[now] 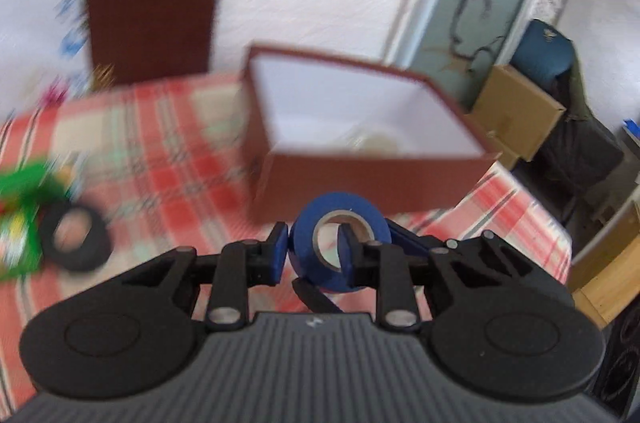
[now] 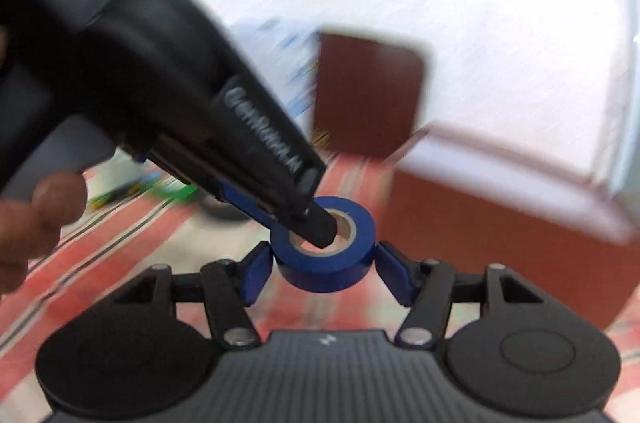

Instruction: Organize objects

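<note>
My left gripper [image 1: 314, 249] pinching wall of blue tape roll [image 1: 340, 243], one finger through core. My right gripper [image 2: 322, 273] spread, pads beside roll, not pressing. Roll light, stiff, smooth; wall best hold. Open brown box [image 1: 372, 179] just ahead.
</note>
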`<state>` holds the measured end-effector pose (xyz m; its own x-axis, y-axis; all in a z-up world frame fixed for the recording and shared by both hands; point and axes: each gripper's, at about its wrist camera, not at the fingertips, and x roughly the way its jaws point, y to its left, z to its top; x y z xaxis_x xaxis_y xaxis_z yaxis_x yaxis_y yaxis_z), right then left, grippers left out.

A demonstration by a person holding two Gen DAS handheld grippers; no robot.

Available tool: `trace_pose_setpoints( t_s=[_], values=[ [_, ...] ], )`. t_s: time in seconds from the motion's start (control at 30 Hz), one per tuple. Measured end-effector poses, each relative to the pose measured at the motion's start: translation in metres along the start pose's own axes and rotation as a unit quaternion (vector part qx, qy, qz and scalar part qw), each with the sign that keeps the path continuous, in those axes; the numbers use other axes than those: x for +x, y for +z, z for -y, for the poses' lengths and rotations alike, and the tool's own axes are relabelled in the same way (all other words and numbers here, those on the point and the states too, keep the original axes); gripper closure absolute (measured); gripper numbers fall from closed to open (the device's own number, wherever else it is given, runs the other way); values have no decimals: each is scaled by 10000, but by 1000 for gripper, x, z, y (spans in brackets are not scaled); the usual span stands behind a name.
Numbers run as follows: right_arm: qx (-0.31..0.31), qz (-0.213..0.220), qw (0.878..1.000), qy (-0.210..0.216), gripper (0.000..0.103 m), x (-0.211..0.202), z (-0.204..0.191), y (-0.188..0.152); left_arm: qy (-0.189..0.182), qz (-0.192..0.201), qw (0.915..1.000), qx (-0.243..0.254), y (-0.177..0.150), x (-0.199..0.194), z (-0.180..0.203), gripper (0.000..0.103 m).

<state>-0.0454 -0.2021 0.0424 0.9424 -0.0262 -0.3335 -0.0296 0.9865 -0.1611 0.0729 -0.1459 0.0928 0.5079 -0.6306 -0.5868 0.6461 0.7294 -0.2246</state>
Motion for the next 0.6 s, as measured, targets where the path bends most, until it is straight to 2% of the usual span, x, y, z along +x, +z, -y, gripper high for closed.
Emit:
trace_pose_setpoints(
  t_s=[0.17,0.2,0.23,0.27,0.3,0.33,0.37,0.47,0.5,0.6],
  values=[
    [265,399,9946,-918,45,12,69,24,-190,256,9984,460,54,50,51,73],
    [402,403,9930,-1030,44,19,84,28,-119,301,9983,488,60,63,58,67],
    [518,370,9915,-1135,43,28,98,32,8,306,9980,556,63,75,62,53],
    [596,269,9906,-1200,42,42,109,35,297,313,9971,634,64,85,66,46],
    [629,70,9899,-1268,31,58,118,35,645,319,9950,691,60,93,67,44],
    [677,-161,9877,-1403,31,72,124,32,850,261,9933,733,55,95,64,46],
    [773,-279,9850,-1519,33,79,127,28,838,216,9938,704,48,92,58,44],
    [1143,101,9841,-1358,30,58,126,13,357,579,9961,562,25,47,36,42],
    [1111,324,9848,-1298,25,46,119,7,301,738,9953,542,16,28,29,42],
    [960,688,9868,-1106,24,22,89,-9,591,867,9932,510,-15,-10,4,41]
  ],
)
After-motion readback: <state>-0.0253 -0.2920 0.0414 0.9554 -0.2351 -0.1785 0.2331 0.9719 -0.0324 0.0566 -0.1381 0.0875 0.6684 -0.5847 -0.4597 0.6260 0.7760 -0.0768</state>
